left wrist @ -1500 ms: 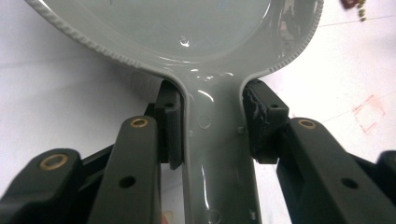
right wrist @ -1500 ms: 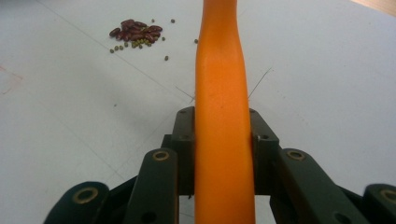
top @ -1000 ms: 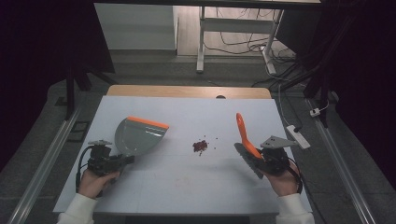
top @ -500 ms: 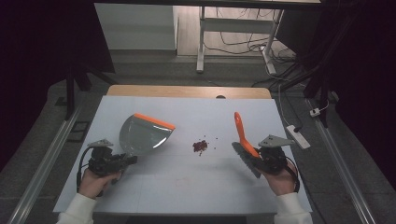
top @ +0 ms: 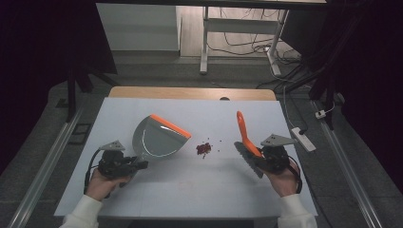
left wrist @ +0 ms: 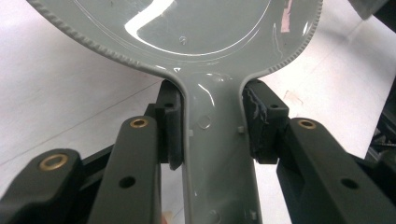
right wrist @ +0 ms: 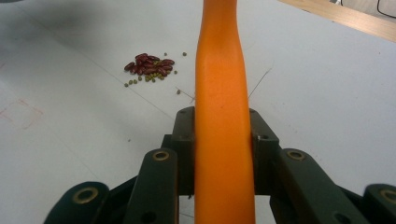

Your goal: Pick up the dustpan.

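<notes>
One small pile of beans [top: 204, 148] lay at the centre of the white table [top: 199, 194] in the high view; the right gripper view resolved it as dark red beans [right wrist: 149, 64] with small green ones scattered around. One grey dustpan [top: 157, 138] with an orange lip sat left of it, its handle [left wrist: 217, 154] clamped by the left gripper [top: 135, 165]; the right gripper [top: 256, 159] was clenched on one orange brush handle [right wrist: 223, 116], right of centre.

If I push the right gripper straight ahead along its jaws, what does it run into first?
Probably nothing soon. The right gripper, shut on the orange brush handle, points along bare table; the bean pile lies left of that line, though depth is hard to judge.
</notes>
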Motion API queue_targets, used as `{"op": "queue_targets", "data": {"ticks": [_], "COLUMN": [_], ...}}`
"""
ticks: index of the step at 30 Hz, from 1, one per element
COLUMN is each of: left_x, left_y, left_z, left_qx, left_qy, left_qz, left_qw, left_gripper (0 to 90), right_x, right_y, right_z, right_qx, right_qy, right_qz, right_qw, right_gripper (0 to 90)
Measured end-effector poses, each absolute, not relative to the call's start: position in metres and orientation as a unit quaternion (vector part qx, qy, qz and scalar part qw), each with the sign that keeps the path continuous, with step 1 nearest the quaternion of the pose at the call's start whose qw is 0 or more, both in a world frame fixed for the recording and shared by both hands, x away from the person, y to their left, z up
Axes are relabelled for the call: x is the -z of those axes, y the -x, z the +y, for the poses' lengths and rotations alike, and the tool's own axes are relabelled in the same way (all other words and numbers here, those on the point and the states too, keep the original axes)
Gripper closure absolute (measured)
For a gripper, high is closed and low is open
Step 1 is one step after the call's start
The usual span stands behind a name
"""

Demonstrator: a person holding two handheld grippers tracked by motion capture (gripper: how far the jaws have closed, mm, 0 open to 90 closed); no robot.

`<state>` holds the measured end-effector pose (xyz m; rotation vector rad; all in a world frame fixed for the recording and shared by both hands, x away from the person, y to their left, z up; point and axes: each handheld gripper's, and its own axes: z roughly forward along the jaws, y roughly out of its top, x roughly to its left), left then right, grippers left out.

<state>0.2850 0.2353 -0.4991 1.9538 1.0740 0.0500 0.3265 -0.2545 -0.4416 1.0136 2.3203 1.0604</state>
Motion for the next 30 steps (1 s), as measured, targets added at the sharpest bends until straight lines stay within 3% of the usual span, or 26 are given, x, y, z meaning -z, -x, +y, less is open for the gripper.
{"op": "queue_targets", "data": {"ticks": [10,20,30], "left_x": [0.496,0.492,0.488], "left_y": [-0.297,-0.311,-0.301], "left_z": [0.227,0.226,0.227], "left_qx": [-0.006,-0.001,-0.004], "left_qy": [-0.813,-0.816,-0.834], "left_qz": [0.392,0.395,0.376], "left_qw": [0.431,0.421,0.404], "left_gripper": [61.5,61.5,61.5], "right_x": [0.434,0.431,0.432], "right_y": [-0.342,-0.357,-0.367], "right_z": [-0.244,-0.236,-0.222], "right_qx": [-0.386,-0.395,-0.398], "right_qy": [-0.358,-0.361,-0.352], "right_qz": [0.826,0.820,0.825], "right_qw": [0.202,0.201,0.194], "right_gripper": [70.4,70.4,70.4]}}
